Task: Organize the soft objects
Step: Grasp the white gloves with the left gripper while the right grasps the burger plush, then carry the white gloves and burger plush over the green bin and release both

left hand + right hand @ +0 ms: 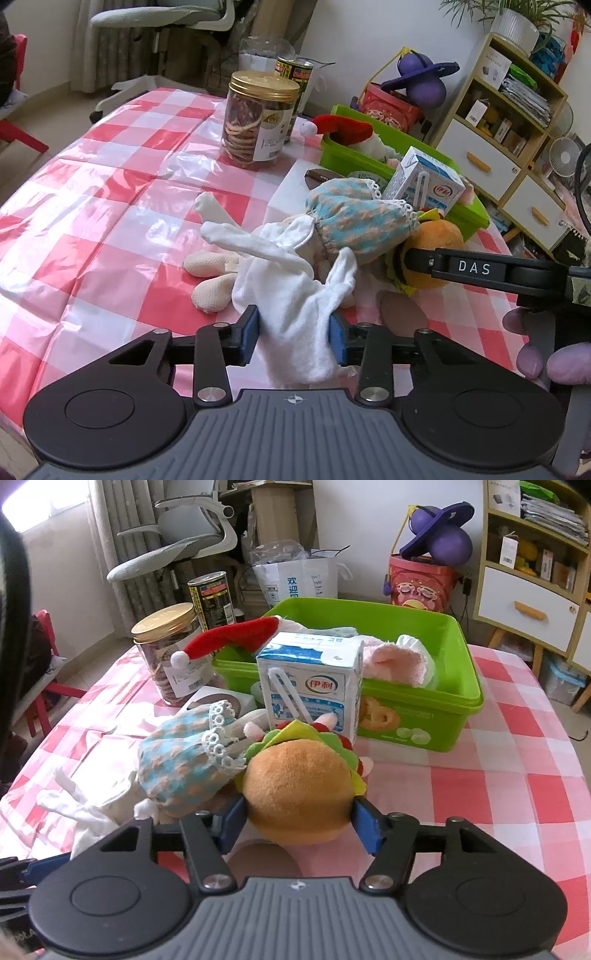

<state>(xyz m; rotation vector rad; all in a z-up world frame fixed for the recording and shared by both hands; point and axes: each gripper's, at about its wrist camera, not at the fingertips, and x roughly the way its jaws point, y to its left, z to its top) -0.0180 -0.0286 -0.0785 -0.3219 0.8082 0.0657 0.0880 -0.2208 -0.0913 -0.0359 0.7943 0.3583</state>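
Left gripper (294,334) jaws pinch the limp rag doll's (295,280) white cloth; right gripper (299,821) jaws squeeze the squashy plush burger (295,782) at its sides.

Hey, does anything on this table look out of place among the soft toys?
Yes: a milk carton, a rigid item, stands among the plush burger and doll, right in front of the green bin.

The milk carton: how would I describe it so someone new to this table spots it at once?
Find the green bin on the pink checked tablecloth. Against its near wall stands the milk carton, just behind the plush hamburger. It is the only hard-edged white and blue box among the soft toys, with a wrapped straw slanting across its front.
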